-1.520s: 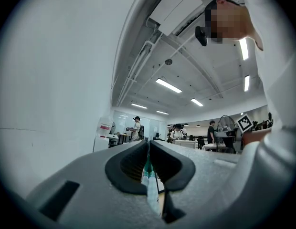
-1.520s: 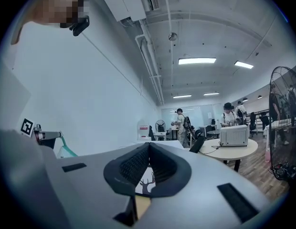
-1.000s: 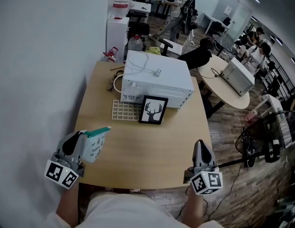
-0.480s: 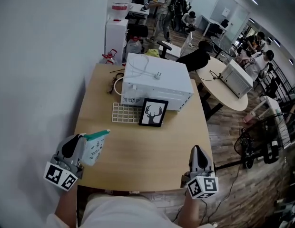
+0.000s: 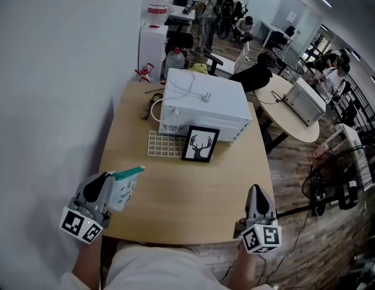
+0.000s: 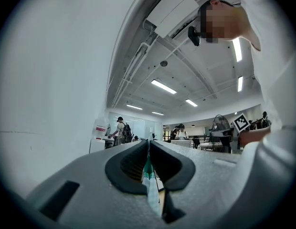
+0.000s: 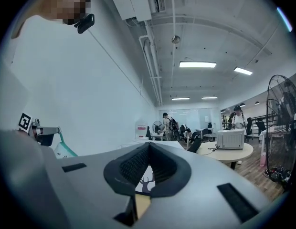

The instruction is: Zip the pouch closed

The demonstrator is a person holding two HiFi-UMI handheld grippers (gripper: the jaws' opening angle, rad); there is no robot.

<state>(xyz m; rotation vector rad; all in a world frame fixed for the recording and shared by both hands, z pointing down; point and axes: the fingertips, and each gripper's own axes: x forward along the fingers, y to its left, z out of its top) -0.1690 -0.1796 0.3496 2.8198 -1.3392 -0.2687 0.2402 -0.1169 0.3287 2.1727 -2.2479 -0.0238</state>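
1. Head view first: the left gripper (image 5: 107,183) sits over the near left corner of the desk (image 5: 187,189). Its fingers (image 6: 131,163) are pinched tight on the pouch (image 5: 123,188), which is white with a teal top strip. The pouch sticks out of them toward the far right. Can't tell if it touches the desk.
2. Left gripper view has the pouch's teal edge squeezed right into the slit between the pads.
3. The right gripper (image 5: 255,191) is at the near right corner, well apart from the pouch. Its fingers (image 7: 133,166) are pressed together with nothing in them.
4. Writing: there's small dark print on the pouch, too tiny to read. The gripper cubes only carry square markers. A framed deer picture (image 5: 200,145) stands right in front of the white box (image 5: 202,104) on the far side, with a gridded tray (image 5: 165,144) just left of it.
5. Room: the wall (image 5: 48,101) runs close along the desk's left edge. Bare desk top stretches between the grippers, up to the frame.
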